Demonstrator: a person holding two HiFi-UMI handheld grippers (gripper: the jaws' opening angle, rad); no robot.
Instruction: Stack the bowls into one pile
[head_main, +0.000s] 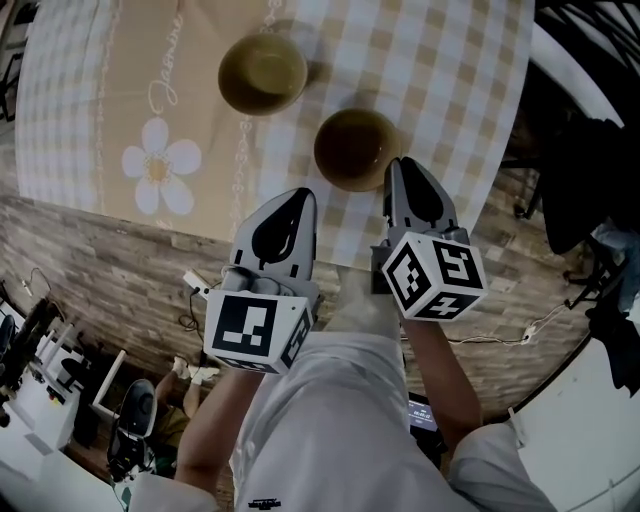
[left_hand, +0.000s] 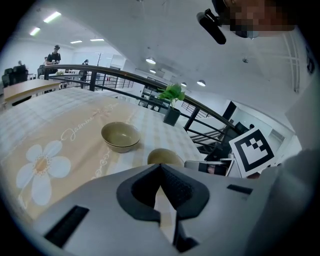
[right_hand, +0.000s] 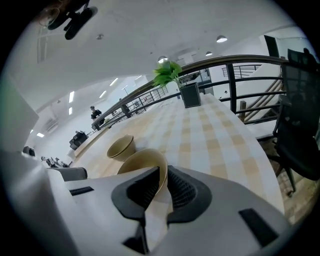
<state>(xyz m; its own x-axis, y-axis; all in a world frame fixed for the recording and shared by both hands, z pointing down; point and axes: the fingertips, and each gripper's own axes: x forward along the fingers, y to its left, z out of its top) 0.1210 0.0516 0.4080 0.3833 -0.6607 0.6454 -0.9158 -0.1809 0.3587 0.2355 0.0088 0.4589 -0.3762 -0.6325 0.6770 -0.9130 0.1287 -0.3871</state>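
Two olive-tan bowls stand on a table with a checked cloth printed with a daisy. The farther bowl stands alone. The nearer bowl sits close to the table's front edge. My right gripper is shut on the nearer bowl's right rim, and the rim wall runs between its pads. My left gripper hovers at the table's front edge, left of the nearer bowl, shut and holding nothing.
A potted plant stands at the far end of the table by a dark railing. A black chair stands off the table's right side. Below the front edge are a wooden floor and cables.
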